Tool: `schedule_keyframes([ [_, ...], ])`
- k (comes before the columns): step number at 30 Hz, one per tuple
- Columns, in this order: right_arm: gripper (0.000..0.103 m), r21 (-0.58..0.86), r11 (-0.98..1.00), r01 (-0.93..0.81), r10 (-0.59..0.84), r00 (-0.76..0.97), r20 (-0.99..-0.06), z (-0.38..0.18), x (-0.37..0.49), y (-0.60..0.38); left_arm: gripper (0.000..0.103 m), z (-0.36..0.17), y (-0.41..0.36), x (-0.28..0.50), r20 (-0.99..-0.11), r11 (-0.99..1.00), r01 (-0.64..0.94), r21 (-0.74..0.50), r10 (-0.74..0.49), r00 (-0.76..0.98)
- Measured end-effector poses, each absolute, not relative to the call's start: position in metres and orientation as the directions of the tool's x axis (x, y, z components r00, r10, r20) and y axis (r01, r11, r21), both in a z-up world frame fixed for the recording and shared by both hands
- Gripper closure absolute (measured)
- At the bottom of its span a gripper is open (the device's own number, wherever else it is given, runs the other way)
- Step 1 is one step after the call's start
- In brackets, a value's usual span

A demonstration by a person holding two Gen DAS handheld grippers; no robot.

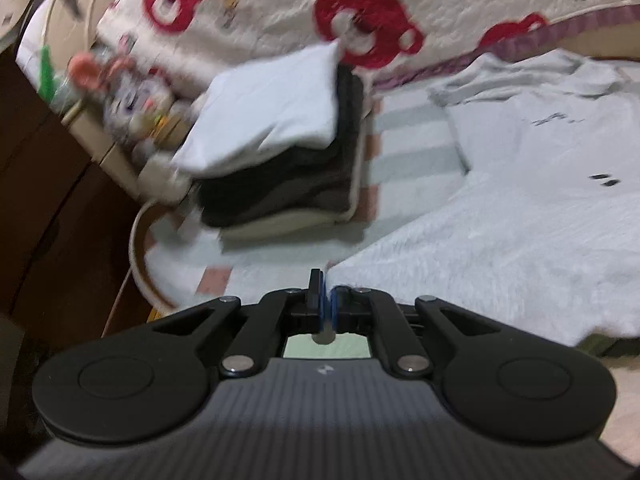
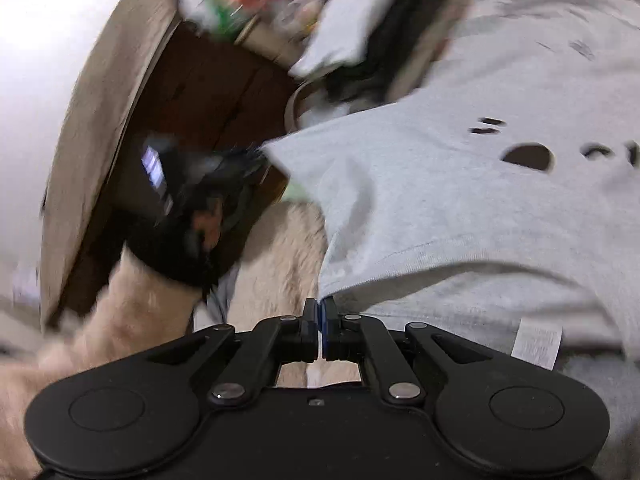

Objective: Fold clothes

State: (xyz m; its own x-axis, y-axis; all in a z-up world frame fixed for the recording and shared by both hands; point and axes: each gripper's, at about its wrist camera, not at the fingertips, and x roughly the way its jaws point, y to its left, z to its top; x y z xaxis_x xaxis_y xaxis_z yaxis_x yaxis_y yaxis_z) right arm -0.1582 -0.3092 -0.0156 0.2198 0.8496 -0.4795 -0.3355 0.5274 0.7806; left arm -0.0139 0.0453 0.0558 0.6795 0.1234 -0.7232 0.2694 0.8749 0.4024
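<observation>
The pale grey T-shirt [image 2: 460, 200] lies spread across the bed, and both grippers pinch its near edge. The right gripper [image 2: 320, 308] has its jaws pressed together, blue pads meeting, with the shirt's hem caught at their tips; the soft knit cloth lifts and drapes in a fold just above them, and a white care label [image 2: 536, 346] hangs from the inside of the hem to the right. Dark printed marks and an oval shape [image 2: 528, 156] show on the shirt's front. The left gripper [image 1: 326, 294] is likewise closed to a sliver, the corner of the shirt [image 1: 500, 216] meeting its tips, its fabric looking fuzzy and lightly textured. In the right wrist view that left gripper [image 2: 200, 184] appears as a dark blur at the shirt's far corner, held by a hand in a fluffy cream sleeve [image 2: 100, 320]. Beyond, a stack of folded clothes [image 1: 280, 152], white on top of dark and cream layers, rests on the striped bedsheet [image 1: 412, 152]. A plush toy [image 1: 132, 96] sits beside the stack, and a cream quilted blanket with red bear heads [image 1: 360, 20] lies behind. Dark brown wooden flooring [image 1: 48, 200] shows to the left.
</observation>
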Motion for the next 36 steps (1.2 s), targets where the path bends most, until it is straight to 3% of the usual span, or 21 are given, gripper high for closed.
schedule_keyframes([
  [4,0.098,0.732,0.576,-0.364,0.81,0.137,-0.57,-0.032,-0.143,-0.279,0.095,0.031,0.051,-0.004,-0.773,0.875,0.252,0.414,0.191,0.606],
  [6,0.092,0.697,0.607,-0.381,0.78,0.116,-0.615,-0.035,-0.143,-0.27,0.09,0.026,0.051,-0.002,-0.786,0.872,0.254,0.419,0.208,0.582],
  [8,0.069,0.673,0.616,-0.41,0.764,0.099,-0.638,-0.032,-0.145,-0.27,0.08,0.028,0.05,-0.007,-0.79,0.869,0.255,0.424,0.217,0.574],
  [10,0.06,0.648,0.596,-0.474,0.756,0.061,-0.651,-0.025,-0.148,-0.277,0.063,0.036,0.049,-0.014,-0.783,0.867,0.265,0.422,0.201,0.588],
  [14,0.06,0.609,0.614,-0.502,0.751,0.132,-0.647,-0.007,-0.133,-0.322,0.057,0.065,0.039,-0.019,-0.768,0.906,0.28,0.319,0.074,0.636],
  [16,0.059,0.63,0.648,-0.428,0.751,0.219,-0.623,-0.001,-0.108,-0.358,0.047,0.074,0.023,-0.015,-0.747,0.922,0.289,0.257,0.0,0.665],
  [21,0.055,0.721,0.693,-0.033,0.651,0.458,-0.605,-0.023,-0.017,-0.458,0.046,0.047,-0.055,0.033,-0.731,0.919,0.36,0.163,-0.132,0.669],
  [23,0.055,0.753,0.634,0.175,0.571,0.55,-0.609,-0.046,0.009,-0.5,0.046,0.027,-0.08,0.061,-0.747,0.925,0.363,0.112,-0.162,0.645],
  [27,0.054,0.754,0.508,0.416,0.387,0.671,-0.632,-0.095,0.026,-0.56,0.046,-0.013,-0.116,0.127,-0.786,0.958,0.281,-0.056,-0.216,0.579],
  [32,0.054,0.748,0.41,0.521,0.26,0.72,-0.644,-0.142,0.029,-0.592,0.046,-0.067,-0.126,0.178,-0.751,0.994,0.096,-0.051,-0.101,0.652],
  [36,0.054,0.774,0.334,0.538,0.149,0.781,-0.607,-0.166,0.038,-0.605,0.048,-0.103,-0.117,0.201,-0.755,0.992,0.102,-0.068,-0.118,0.645],
])
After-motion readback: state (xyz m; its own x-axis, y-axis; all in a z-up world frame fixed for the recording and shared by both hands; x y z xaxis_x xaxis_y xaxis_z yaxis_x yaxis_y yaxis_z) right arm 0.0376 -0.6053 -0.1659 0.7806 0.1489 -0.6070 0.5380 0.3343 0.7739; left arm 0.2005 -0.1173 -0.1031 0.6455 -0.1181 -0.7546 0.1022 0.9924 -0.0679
